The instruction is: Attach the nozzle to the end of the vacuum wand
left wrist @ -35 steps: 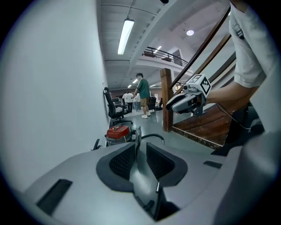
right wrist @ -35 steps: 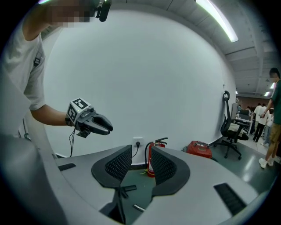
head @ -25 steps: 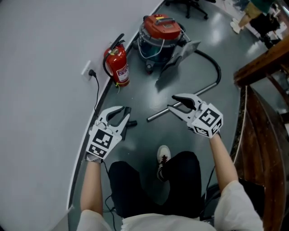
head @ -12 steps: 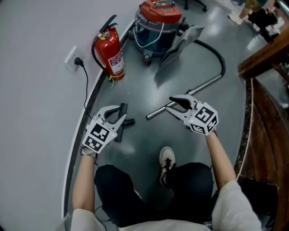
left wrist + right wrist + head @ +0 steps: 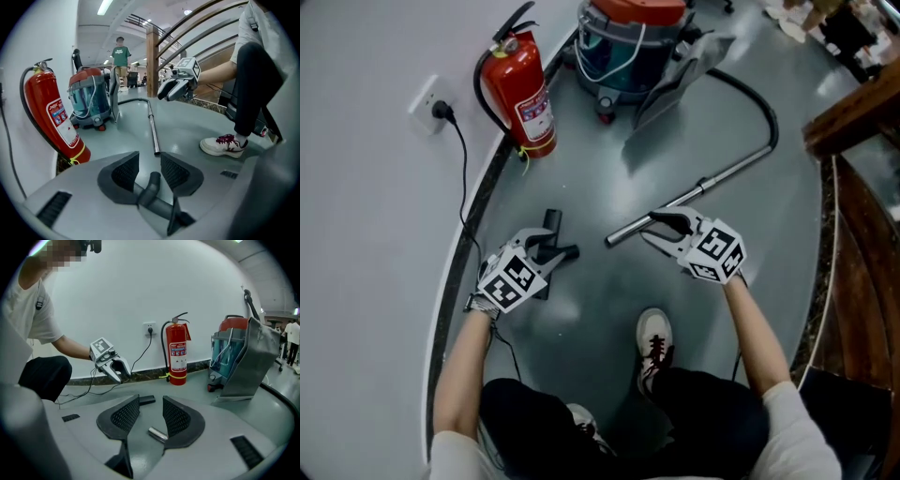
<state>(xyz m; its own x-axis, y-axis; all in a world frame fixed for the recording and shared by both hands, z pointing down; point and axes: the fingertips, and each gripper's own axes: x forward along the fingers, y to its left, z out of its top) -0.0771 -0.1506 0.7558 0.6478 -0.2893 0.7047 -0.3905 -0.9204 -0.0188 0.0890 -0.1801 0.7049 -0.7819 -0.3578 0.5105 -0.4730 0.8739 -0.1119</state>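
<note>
Black nozzle (image 5: 152, 185), one, between left tongs (image 5: 150, 161), just opening; one steel wand (image 5: 158, 433) between gaping right tongs (image 5: 151, 406).

A white wall (image 5: 356, 234) swept down the left of the head view, socket (image 5: 425, 94) at upper left, a red extinguisher (image 5: 520, 89) standing beside it. Glossy grey floor (image 5: 581, 187) filled the middle, and a wooden railing (image 5: 855, 117) edged the right. Ceiling lights (image 5: 105, 6) glowed at the top of the left gripper view.

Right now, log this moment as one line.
left hand-held gripper: jaws just opened further, nozzle between, ungripped | right hand-held gripper: open, vacuum wand end between | nozzle: unattached
</note>
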